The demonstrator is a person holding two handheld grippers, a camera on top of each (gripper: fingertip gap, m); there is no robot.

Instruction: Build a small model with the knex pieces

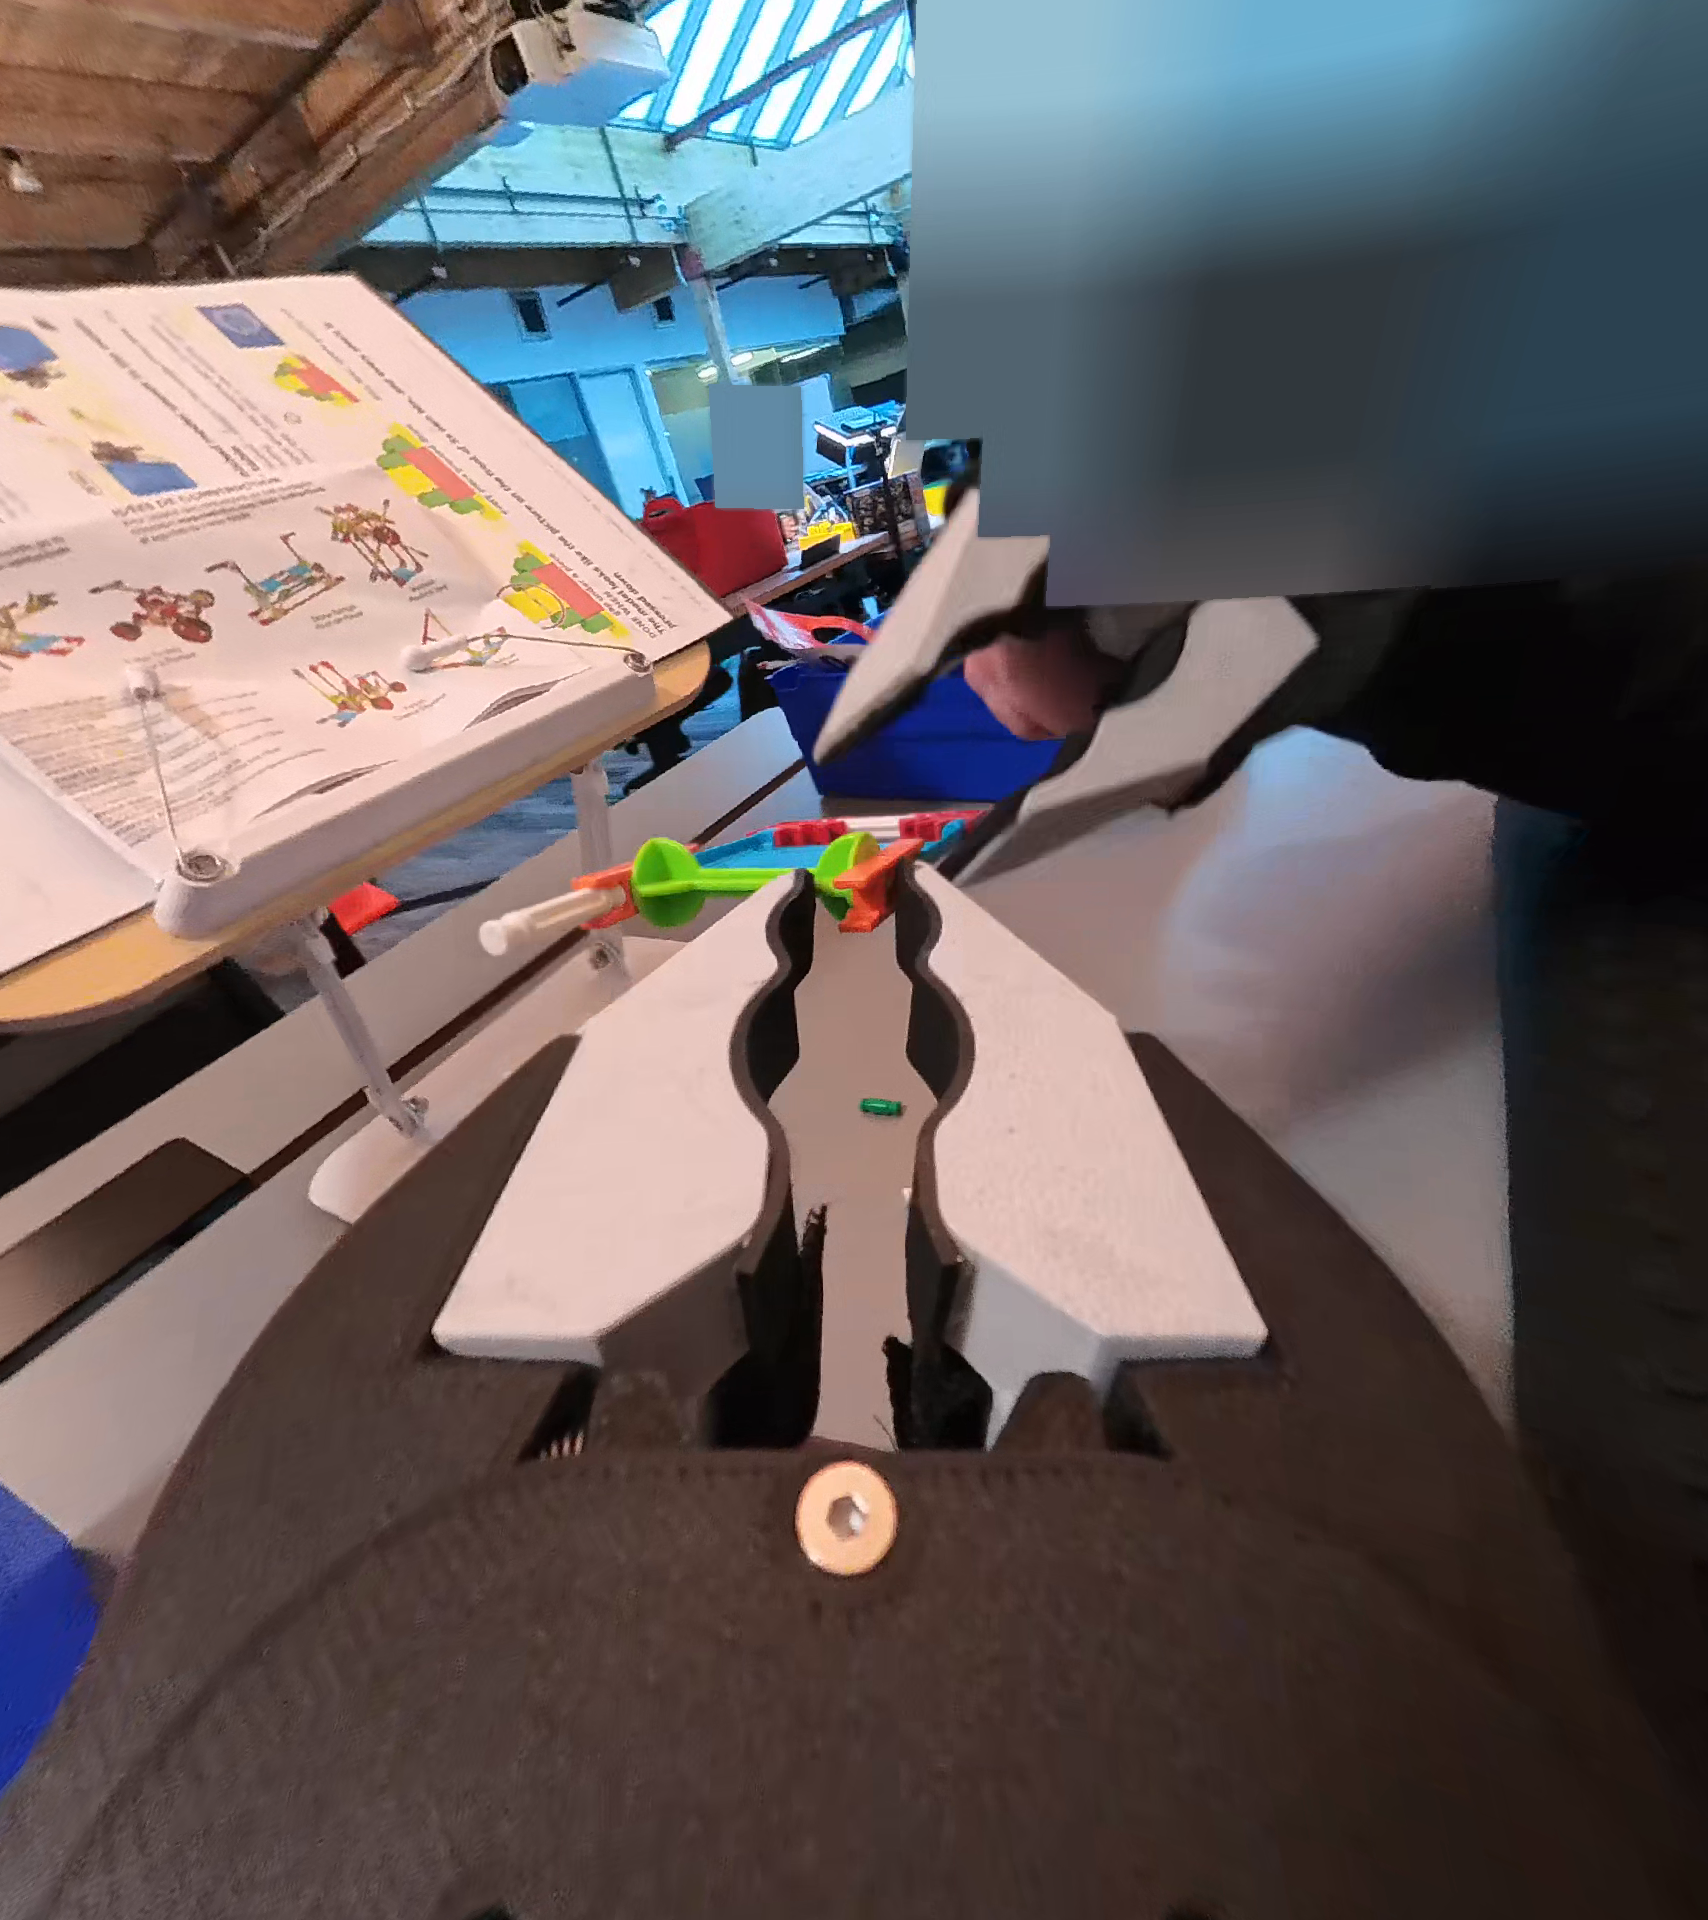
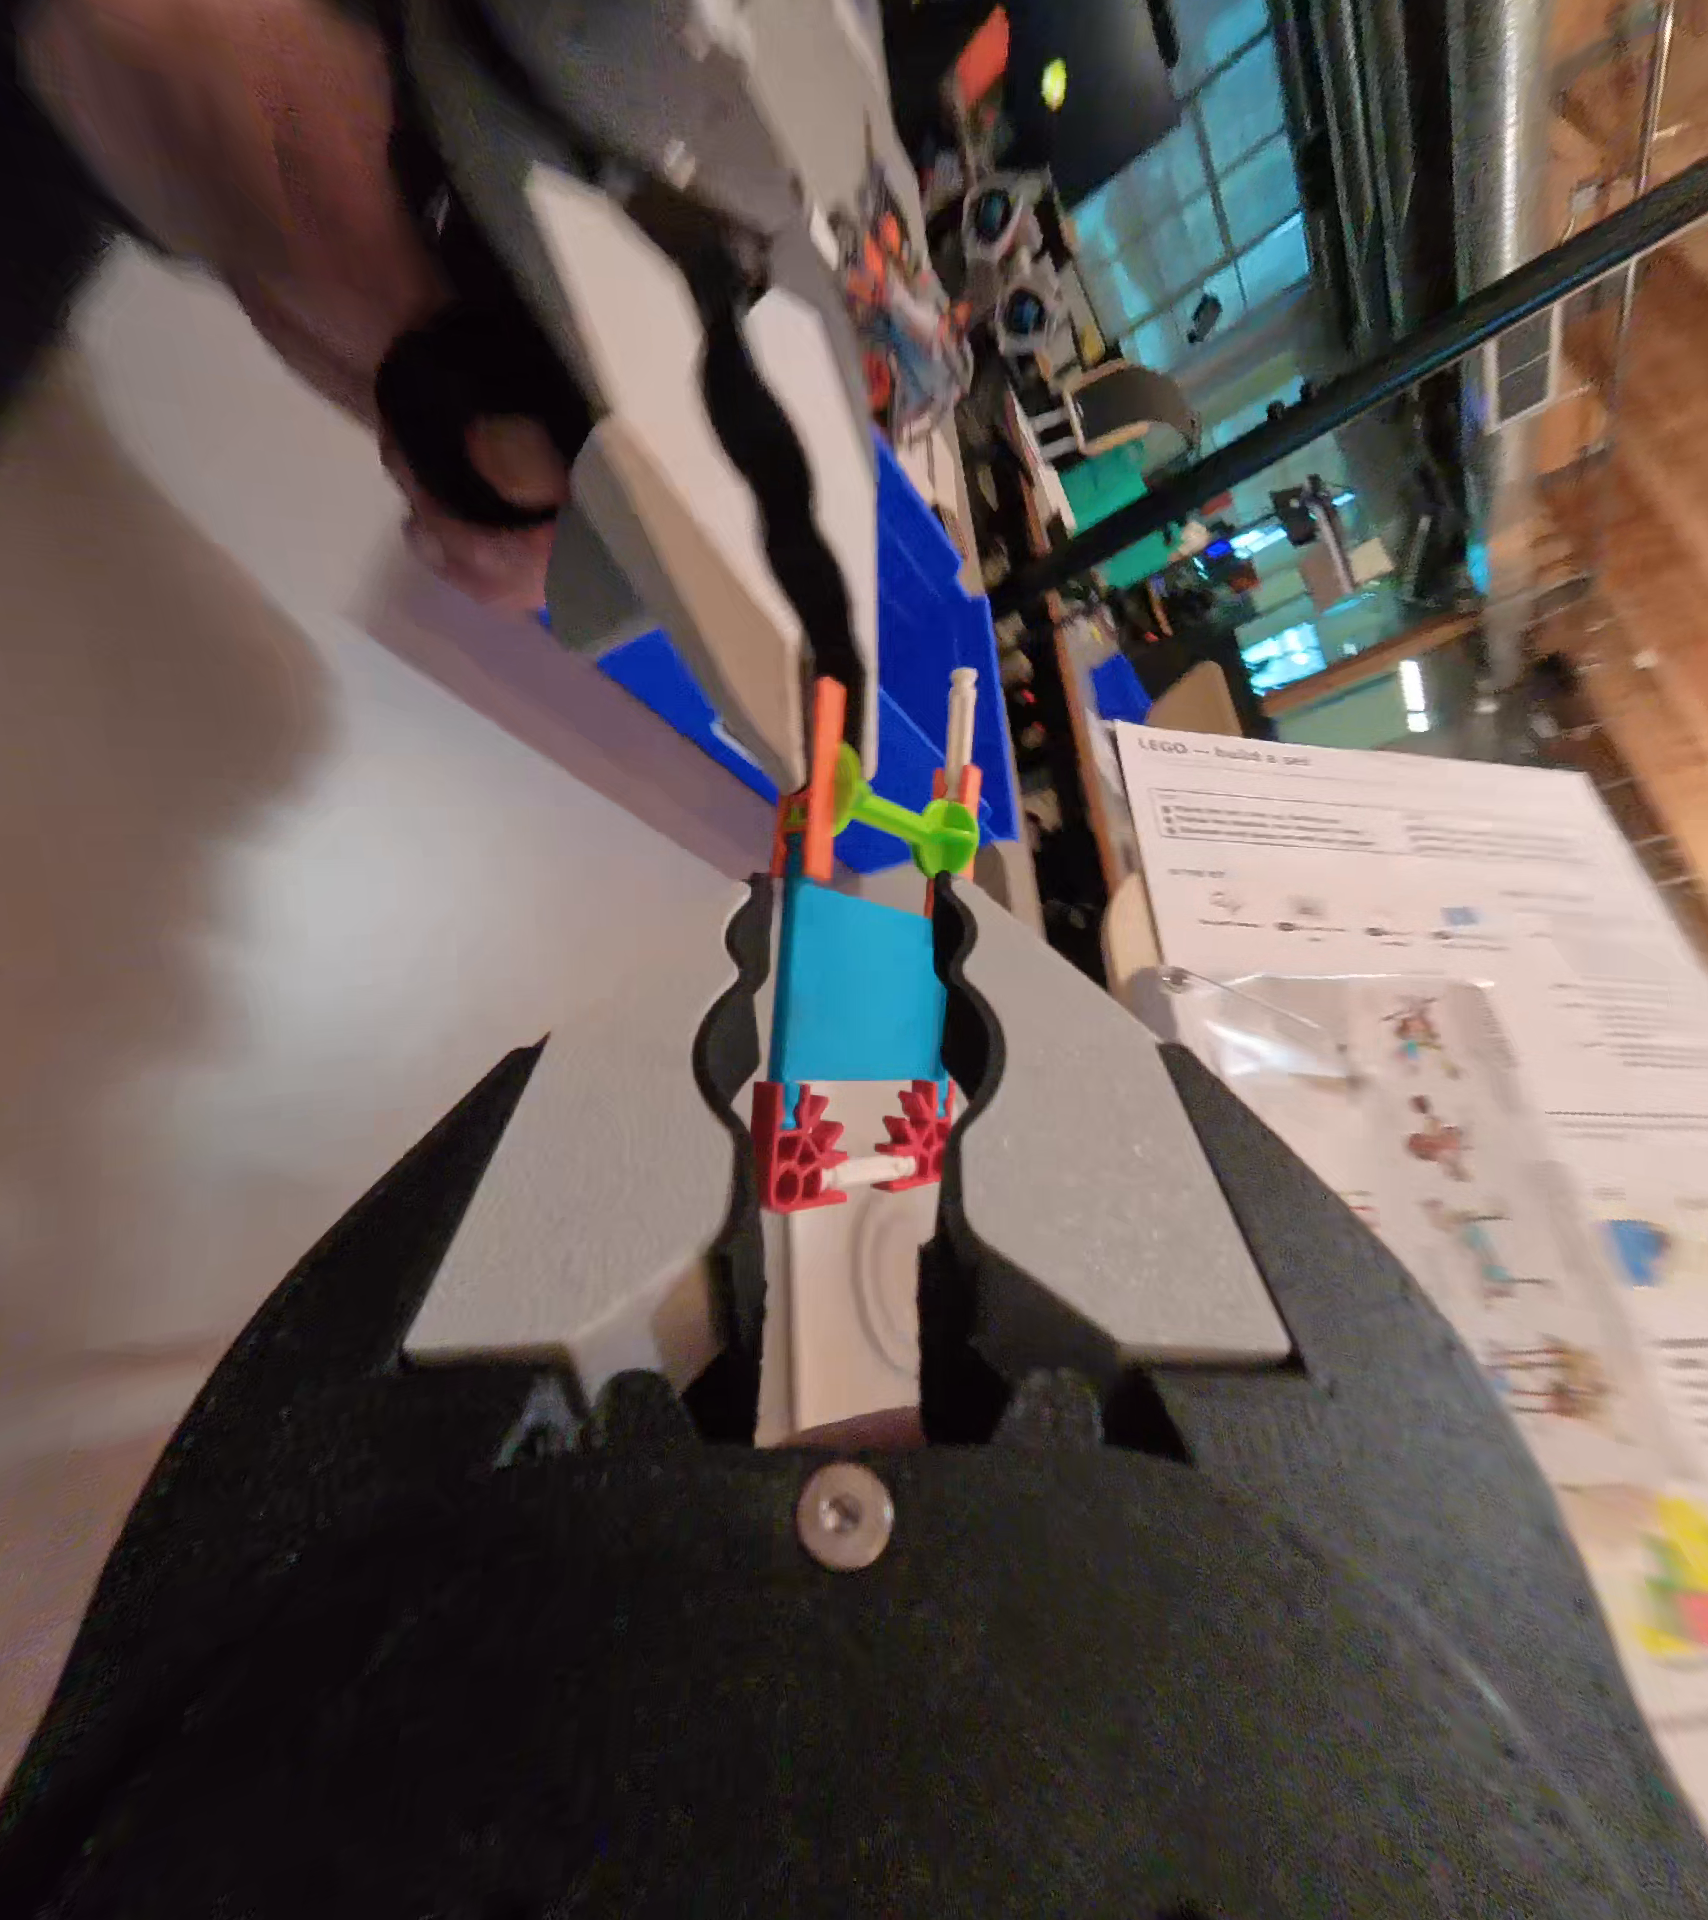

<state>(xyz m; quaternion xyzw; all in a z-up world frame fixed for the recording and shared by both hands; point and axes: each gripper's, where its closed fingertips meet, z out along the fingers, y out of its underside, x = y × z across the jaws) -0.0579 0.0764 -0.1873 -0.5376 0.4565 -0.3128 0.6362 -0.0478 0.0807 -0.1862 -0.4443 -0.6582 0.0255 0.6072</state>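
Right now, through the left wrist view, I am seeing my left gripper (image 1: 855, 904) pinching the orange connector (image 1: 871, 896) at one end of a small toy assembly, with the green spool piece (image 1: 715, 881) running off to its left. An open instruction booklet (image 1: 237, 540) is sitting on a stand, up and left of the fingers; its printing I am leaving unread.

Through the right wrist view, my right gripper (image 2: 845, 904) is clamping the blue panel (image 2: 855, 997) between its fingers, red connectors (image 2: 798, 1153) sitting nearest the camera. Printed sheets (image 2: 1401, 935) are lying to the right.
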